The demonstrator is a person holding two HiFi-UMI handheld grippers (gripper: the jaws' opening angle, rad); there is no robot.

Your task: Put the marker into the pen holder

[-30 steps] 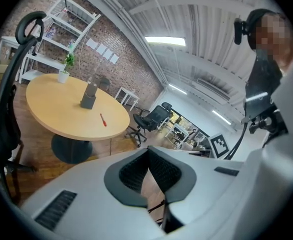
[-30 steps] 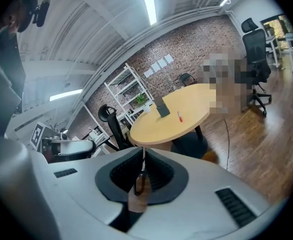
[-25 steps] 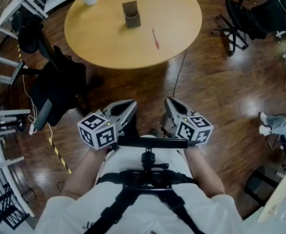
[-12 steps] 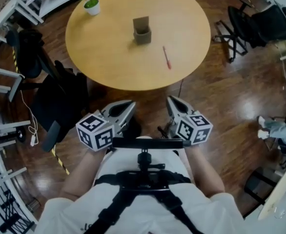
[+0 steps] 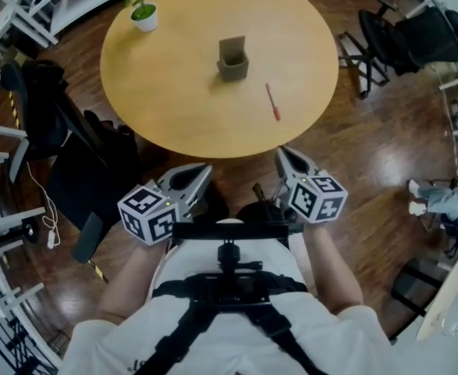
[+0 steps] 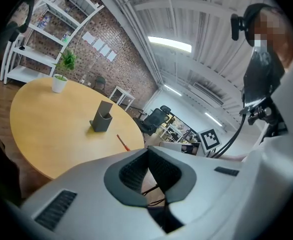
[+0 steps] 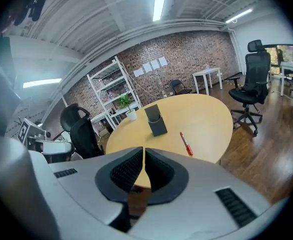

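A red marker [image 5: 272, 101] lies on the round wooden table [image 5: 174, 92], right of and nearer than the dark grey pen holder [image 5: 233, 59], which stands upright near the middle. Both grippers are held low in front of the person's body, short of the table's near edge. The left gripper [image 5: 202, 169] and the right gripper [image 5: 282, 153] are shut with nothing between the jaws. From the left gripper [image 6: 147, 151] the holder [image 6: 102, 119] and the marker [image 6: 122, 142] lie ahead. From the right gripper [image 7: 143, 150] the holder [image 7: 156, 120] and the marker [image 7: 186, 144] are seen too.
A small potted plant [image 5: 143, 12] stands at the table's far left edge. Black office chairs stand left of the table [image 5: 80, 155] and at the far right [image 5: 405, 33]. White shelving [image 5: 2, 22] lines the left side. The floor is dark wood.
The person has moved closer to the table, whose near edge now lies just ahead of the gripper tips. The right gripper has risen slightly forward. Both stay shut.
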